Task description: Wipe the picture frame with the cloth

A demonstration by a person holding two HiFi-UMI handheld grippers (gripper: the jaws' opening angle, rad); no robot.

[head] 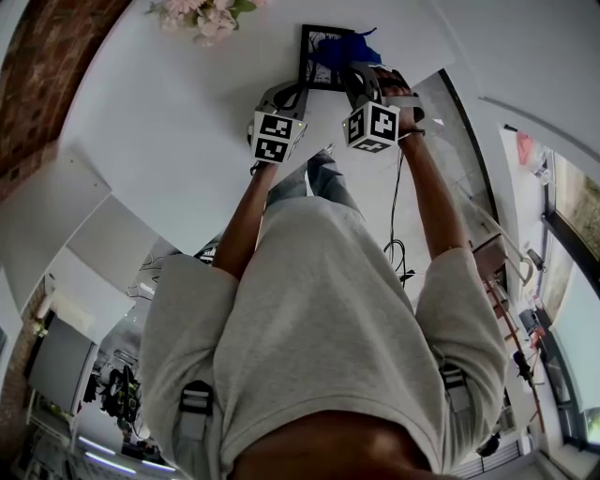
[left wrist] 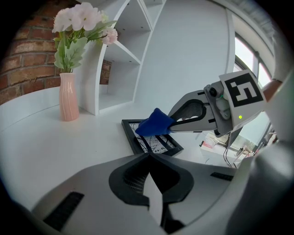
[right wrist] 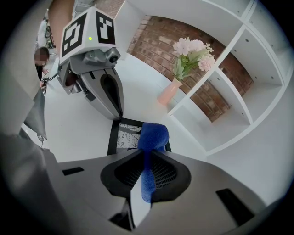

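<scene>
A black picture frame [head: 314, 58] [left wrist: 138, 143] [right wrist: 114, 135] with a line drawing lies flat on the white table. The blue cloth [head: 349, 47] [left wrist: 155, 123] [right wrist: 153, 137] is bunched over the frame's glass, with my right gripper [head: 356, 67] [left wrist: 172, 124] [right wrist: 147, 153] shut on it; a strip of cloth runs back between the jaws. My left gripper [head: 300, 91] [left wrist: 148, 156] [right wrist: 120, 114] hovers shut and empty beside the frame's edge, its tips close to the frame. Part of the drawing is hidden under the cloth.
A pink vase of pale flowers [head: 202, 14] [left wrist: 68, 103] [right wrist: 168, 94] stands left of the frame. A white shelf unit [left wrist: 124, 55] [right wrist: 239, 92] rises behind it against a brick wall. Cables [head: 398, 248] hang off the table's right side.
</scene>
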